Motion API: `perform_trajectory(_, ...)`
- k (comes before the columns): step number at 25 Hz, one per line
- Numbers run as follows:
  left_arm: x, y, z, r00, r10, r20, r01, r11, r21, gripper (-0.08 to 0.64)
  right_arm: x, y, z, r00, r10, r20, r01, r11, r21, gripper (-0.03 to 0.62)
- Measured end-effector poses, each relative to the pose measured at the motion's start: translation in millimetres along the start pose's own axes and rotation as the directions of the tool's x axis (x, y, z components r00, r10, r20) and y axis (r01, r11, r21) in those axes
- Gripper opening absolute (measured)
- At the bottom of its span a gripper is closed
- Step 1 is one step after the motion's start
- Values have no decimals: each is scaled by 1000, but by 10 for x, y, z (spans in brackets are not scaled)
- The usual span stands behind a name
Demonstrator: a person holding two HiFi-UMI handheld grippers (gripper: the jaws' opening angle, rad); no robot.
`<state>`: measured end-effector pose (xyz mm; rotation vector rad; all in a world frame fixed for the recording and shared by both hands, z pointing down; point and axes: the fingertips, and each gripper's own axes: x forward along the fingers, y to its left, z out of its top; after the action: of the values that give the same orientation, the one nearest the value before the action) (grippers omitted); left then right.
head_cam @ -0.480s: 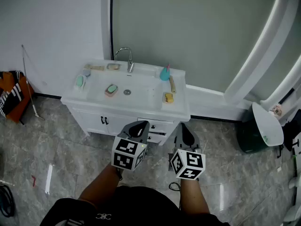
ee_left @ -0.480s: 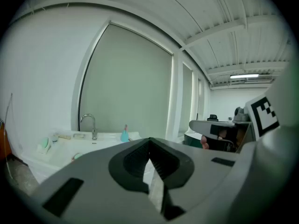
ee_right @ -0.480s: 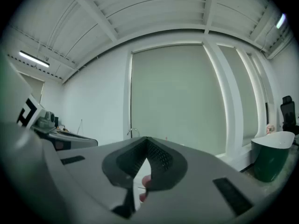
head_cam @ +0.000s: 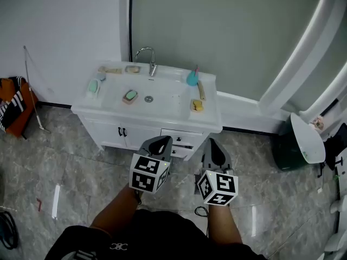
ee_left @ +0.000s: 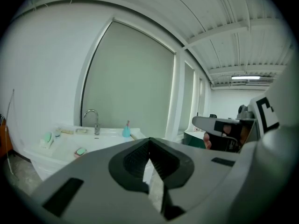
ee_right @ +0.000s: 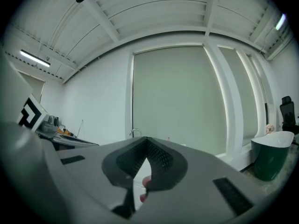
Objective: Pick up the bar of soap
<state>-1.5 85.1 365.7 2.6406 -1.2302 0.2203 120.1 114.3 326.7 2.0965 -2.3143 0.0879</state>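
Observation:
A green bar of soap (head_cam: 129, 96) lies on a pink dish in the basin of the white sink (head_cam: 162, 108); the left gripper view shows the same soap (ee_left: 81, 151) far off at lower left. A second green bar (head_cam: 93, 85) rests on the sink's left ledge. My left gripper (head_cam: 159, 141) and right gripper (head_cam: 213, 145) hang side by side over the floor in front of the cabinet, well short of the sink. Both are shut with nothing held. Their jaws meet at the tip in the left gripper (ee_left: 149, 142) and right gripper (ee_right: 146, 142) views.
A faucet (head_cam: 147, 58) stands at the sink's back. A teal cup (head_cam: 192, 79) and a yellow item (head_cam: 196, 105) sit on its right ledge. An orange bag (head_cam: 13, 104) lies on the floor at left, a green bin (head_cam: 295, 150) at right.
The sink sits slightly lower and further right in the head view. Both grippers hold almost the same place, still shut.

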Motion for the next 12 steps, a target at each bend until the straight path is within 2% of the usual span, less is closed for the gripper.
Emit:
perform_trajectory(5, -102, 72, -34, 1000, -15, -1, 15, 1000, -2, 9, -30, 64, -112, 999, -20, -31, 21, 999, 35, 4)
perform_trajectory(12, -251, 296, -80, 999, -46, 1, 46, 998, -37, 9, -80, 295, -217, 996, -68, -53, 68, 998, 3, 3)
